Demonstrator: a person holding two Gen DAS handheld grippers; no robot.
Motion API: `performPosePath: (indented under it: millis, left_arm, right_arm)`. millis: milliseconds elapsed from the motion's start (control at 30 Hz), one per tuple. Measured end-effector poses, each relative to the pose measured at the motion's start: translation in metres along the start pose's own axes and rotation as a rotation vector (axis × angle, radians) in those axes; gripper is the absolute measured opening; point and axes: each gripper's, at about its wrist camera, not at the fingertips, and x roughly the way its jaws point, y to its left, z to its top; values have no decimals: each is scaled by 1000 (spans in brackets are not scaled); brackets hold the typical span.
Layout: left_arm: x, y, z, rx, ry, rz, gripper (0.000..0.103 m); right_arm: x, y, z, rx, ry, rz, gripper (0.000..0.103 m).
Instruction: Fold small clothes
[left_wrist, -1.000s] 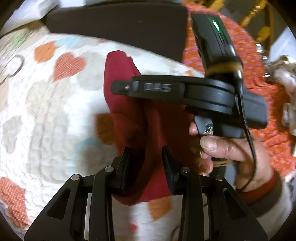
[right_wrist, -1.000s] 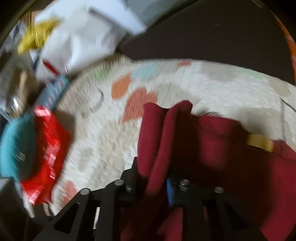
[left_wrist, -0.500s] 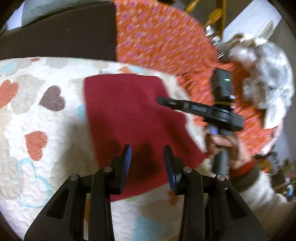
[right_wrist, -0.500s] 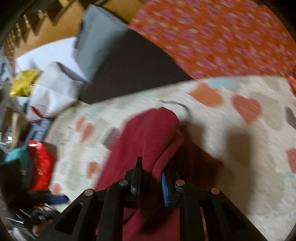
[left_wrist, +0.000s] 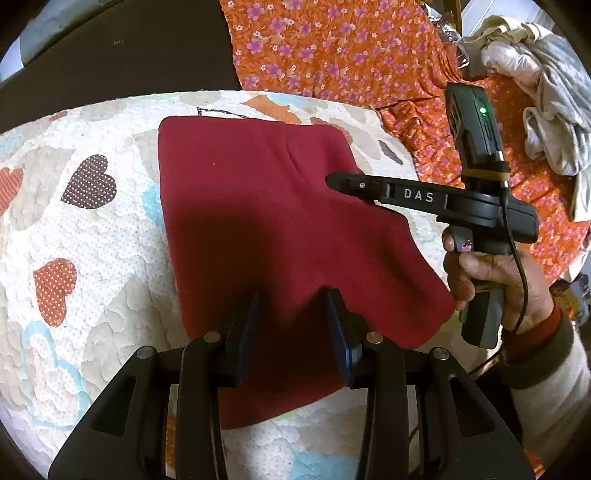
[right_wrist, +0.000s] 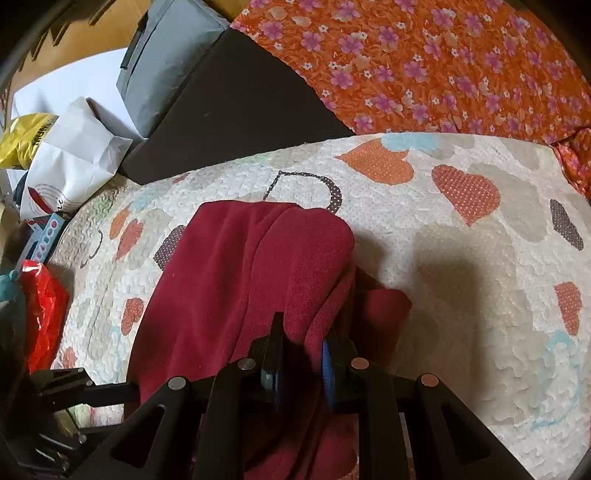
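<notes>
A dark red fleece garment (left_wrist: 280, 229) lies spread on a white quilt (left_wrist: 92, 258) printed with orange, brown and blue hearts. In the left wrist view it fills the middle of the picture, its far edge straight at 12 o'clock and its near corner trailing toward 5 o'clock.

The left claw (left_wrist: 291, 325) hangs over the near part of the garment at 6 o'clock, its two blue-faced fingers (left_wrist: 247, 332) spread apart with bare red cloth showing between them; nothing is pinched there.

The right claw (right_wrist: 301, 354) is pressed together on a raised fold of the same garment, the cloth bunched between its fingers and humping up ahead of them toward 12 o'clock. Seen from the left wrist view, that claw reaches in from 3 o'clock with its tip over the right side of the cloth, gripped by the person's right hand (left_wrist: 491, 273) in a cuffed sleeve.

Beyond the quilt at 1 o'clock lies an orange flowered cloth (left_wrist: 332, 48), and a heap of pale clothes (left_wrist: 543, 92) sits at 2 o'clock. In the right wrist view a white paper bag (right_wrist: 77, 158) and a red plastic packet (right_wrist: 42, 310) lie off the quilt's edge at 9 o'clock.
</notes>
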Motion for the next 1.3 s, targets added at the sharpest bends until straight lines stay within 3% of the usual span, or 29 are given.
performPosePath:
  millis: [300,533,700,867,1000,1167,1233,1300]
  left_arm:
    - [12,-6,4,-2,-13,44,37]
    - [12,-9,2,20,-18,76,37]
    - [0,-8,4,20,-65,121,37]
    - [0,-1,7,6,-79,167,37]
    - [4,-2,5,22,-83,191,37]
    - [2,1,1,16,-71,178,37]
    - [3,1,2,15,-65,166,37]
    - [5,-1,2,21,-63,170,37]
  right_arm:
    - [15,-20,-6,88,-46,57,16]
    - [1,-11,-7,63,-29,32,16]
    - [-34,-9,-12,97,-48,9,22]
    - [-72,24,-23,8,-111,79,22]
    - [-59,45,-37,-64,-46,95,22]
    - [-40,41,-78,-126,81,-55,21]
    - [-26,31,-95,-122,150,-47,21]
    - [-26,22,-96,-59,134,-14,21]
